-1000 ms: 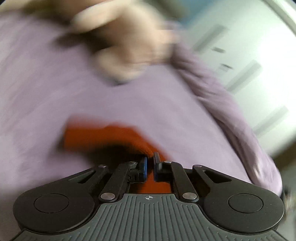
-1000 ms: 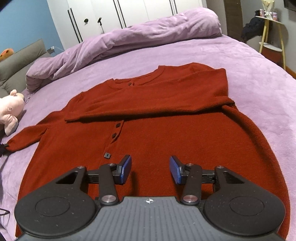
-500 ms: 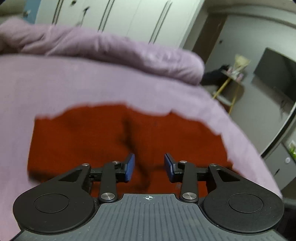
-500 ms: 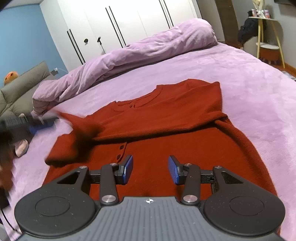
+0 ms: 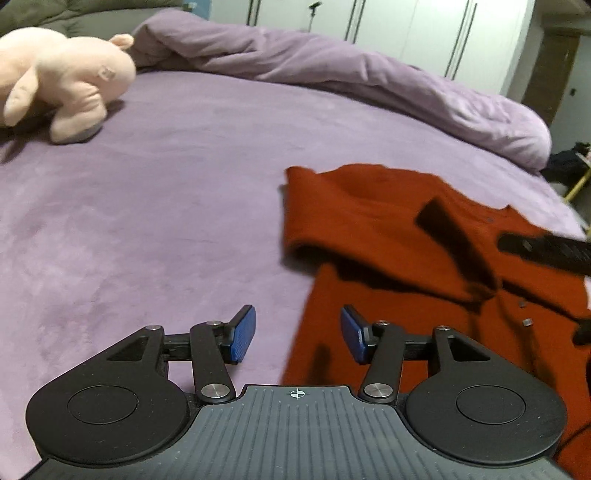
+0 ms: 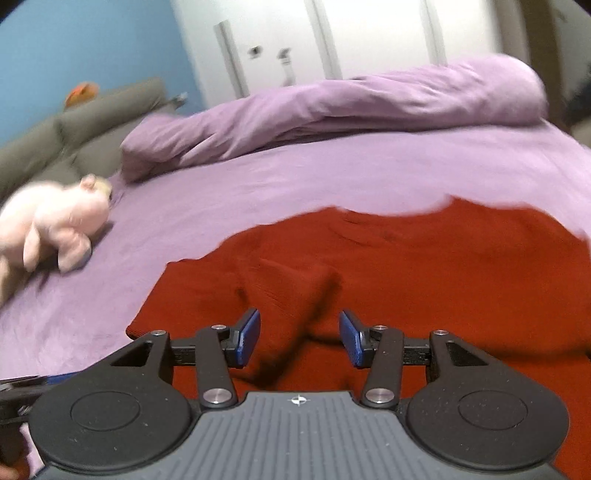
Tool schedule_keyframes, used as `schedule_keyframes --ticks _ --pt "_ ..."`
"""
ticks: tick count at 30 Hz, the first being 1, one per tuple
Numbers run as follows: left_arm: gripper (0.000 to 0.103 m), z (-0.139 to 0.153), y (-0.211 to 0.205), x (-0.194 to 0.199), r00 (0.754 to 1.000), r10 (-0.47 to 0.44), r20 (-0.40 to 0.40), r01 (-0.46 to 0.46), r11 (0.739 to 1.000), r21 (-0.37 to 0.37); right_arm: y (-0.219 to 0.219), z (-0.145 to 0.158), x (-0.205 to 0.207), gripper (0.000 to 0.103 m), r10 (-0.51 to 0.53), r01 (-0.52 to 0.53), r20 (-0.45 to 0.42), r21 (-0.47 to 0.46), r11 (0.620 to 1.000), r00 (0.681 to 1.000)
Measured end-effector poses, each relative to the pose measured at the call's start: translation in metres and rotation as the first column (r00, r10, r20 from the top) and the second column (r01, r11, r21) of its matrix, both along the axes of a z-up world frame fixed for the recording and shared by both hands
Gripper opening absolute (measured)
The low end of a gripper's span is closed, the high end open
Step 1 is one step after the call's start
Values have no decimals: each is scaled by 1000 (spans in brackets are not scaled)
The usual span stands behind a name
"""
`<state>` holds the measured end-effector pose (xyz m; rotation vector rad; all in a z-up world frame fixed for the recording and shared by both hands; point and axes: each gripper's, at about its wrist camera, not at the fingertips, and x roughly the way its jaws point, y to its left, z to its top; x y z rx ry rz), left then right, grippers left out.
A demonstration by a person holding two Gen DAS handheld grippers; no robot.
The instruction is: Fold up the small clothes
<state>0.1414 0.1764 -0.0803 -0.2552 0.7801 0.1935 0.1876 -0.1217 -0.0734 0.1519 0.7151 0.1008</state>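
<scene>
The sweater [image 6: 424, 280] lies on the purple bed [image 5: 166, 206], sleeves folded over its front, spreading from the left gripper [image 5: 297, 334] toward 2 o'clock. Both that tool and the right gripper [image 6: 299, 338] hover with jaws apart, empty. The loose sleeve fold at the right gripper's 12 o'clock could slide open or bunch if a pinch catches only one layer. A plush pig [image 5: 62, 77] sits well apart at 10 o'clock.

A home bedroom: a bed [image 5: 166, 192] with a lilac duvet [image 6: 332, 107], white wardrobes [image 5: 406, 33], plush toy [image 5: 62, 81].
</scene>
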Motion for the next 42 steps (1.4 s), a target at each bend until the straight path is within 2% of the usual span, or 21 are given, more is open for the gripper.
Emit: schedule_keyframes --ticks 5,6,7,8,10,12,14,16,17,20,23,26,27,29,31,33,35,37,38,40,42 --pt "57 -3 0 -1 1000 9 -13 -8 1000 16 53 -15 42 44 72 -77 -29 -217 973 997" --pt "57 -5 0 1 1000 9 -20 -9 1000 9 58 -22 49 37 61 -73 -54 -261 963 997" --pt "57 -7 -1 3 1000 9 -23 -9 1000 3 61 -28 55 18 55 -73 -72 -279 957 996" --pt "57 -8 -2 -1 1000 6 -24 -6 1000 0 61 -33 58 6 64 -85 -85 -279 956 994" --pt "57 -6 -6 4 1000 -12 -9 12 1000 10 58 -32 57 5 82 -95 -58 -270 958 995" --pt "57 -3 -12 8 1000 -28 10 28 999 32 42 -12 46 5 45 -34 45 -217 975 998" --pt "58 2 -21 17 998 -54 32 52 997 52 4 17 30 5 -70 76 161 -32 997 984" --pt "60 4 -31 28 996 -77 50 74 995 59 -41 36 8 5 -195 163 254 141 976 947" --pt "60 3 -38 36 995 -92 47 89 994 61 -60 38 -1 5 -249 203 272 186 961 929" --pt "60 -1 -51 52 993 -109 33 107 992 71 -107 24 -21 5 -374 336 248 182 924 894" --pt "60 -7 -61 61 991 -133 8 132 988 79 -145 -11 -29 5 -429 412 114 144 900 896" --pt "60 -9 -64 64 991 -133 -8 133 986 103 -169 -34 -35 11 -452 451 -30 154 879 892" --pt "61 -10 -63 64 991 -133 -11 133 986 104 -176 -36 -37 19 -458 458 -43 186 869 888" --pt "61 -12 -61 66 992 -127 -21 129 987 99 -186 -38 -41 54 -478 472 -47 269 839 877" --pt "61 -13 -61 68 992 -121 -34 124 988 94 -194 -40 -36 57 -493 479 -48 330 813 869" --pt "61 -14 -62 72 991 -124 -41 128 987 96 -195 -43 -24 50 -504 496 -69 333 802 861" --pt "61 -15 -66 76 990 -129 -47 134 984 115 -191 -45 -9 5 -508 506 -72 288 813 858" --pt "61 -15 -68 79 990 -134 -47 139 981 138 -180 -36 8 5 -491 497 -79 177 849 867" --pt "62 -15 -68 80 990 -135 -45 140 979 149 -171 -29 12 4 -478 478 -35 156 865 877" --pt "62 -16 -68 83 991 -128 -47 134 978 160 -172 -9 1 4 -451 428 100 191 883 887" --pt "62 -18 -65 86 992 -115 -49 121 981 153 -178 3 -10 4 -436 391 166 245 887 884"
